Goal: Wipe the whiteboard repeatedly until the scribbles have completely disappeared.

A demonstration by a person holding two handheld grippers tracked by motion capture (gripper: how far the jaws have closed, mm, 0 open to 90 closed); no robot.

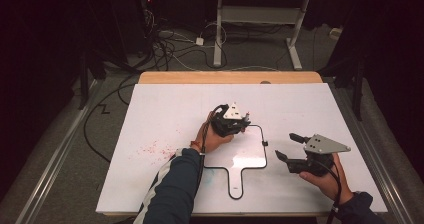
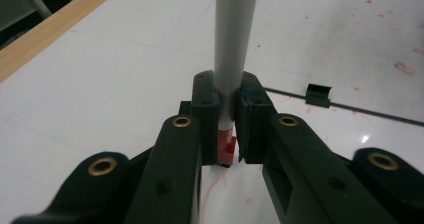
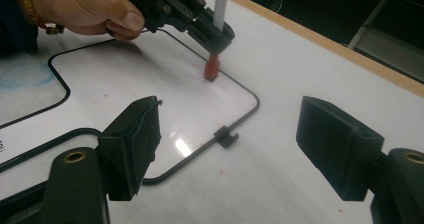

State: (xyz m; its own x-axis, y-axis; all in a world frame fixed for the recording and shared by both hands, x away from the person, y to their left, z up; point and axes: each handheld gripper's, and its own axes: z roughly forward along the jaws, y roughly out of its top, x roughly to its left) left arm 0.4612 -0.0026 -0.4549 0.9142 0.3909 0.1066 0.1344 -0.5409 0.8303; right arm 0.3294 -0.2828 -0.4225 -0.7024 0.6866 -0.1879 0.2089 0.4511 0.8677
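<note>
The left gripper [image 1: 239, 125] has its jaws clamped tight on a grey-barrelled marker [image 2: 235, 49] with a red tip, held upright with the tip down on the small whiteboard [image 1: 245, 159], near the far edge inside its black frame. The board lies flat on the white bench [image 1: 165, 109], its handle pointing toward the person. The right gripper [image 1: 286, 146] hangs off to the board's right with its jaws wide apart and nothing between them.

The work looks like drawing or dabbing on the board in red. To do it well, I would keep the marker close to upright so the tip meets the surface squarely, press lightly, and steer from the wrist, not by shifting the grip, since the barrel is smooth and could slide between the pads. The free gripper could pin the board's frame if it starts to creep.

The right gripper view gives the best side look: the red tip [image 3: 212, 66] on the board just inside the frame, the hand [image 3: 85, 6] wrapped round the left gripper, and a small black clip [image 3: 226, 135] on the frame's edge. The left gripper view shows the pads biting the barrel just above the red section, and a faint red line on the surface below, though it is too blurred to say what is being drawn. From the high view alone you get a scatter of red specks [image 1: 152, 148] on the bench left of the board.
</note>
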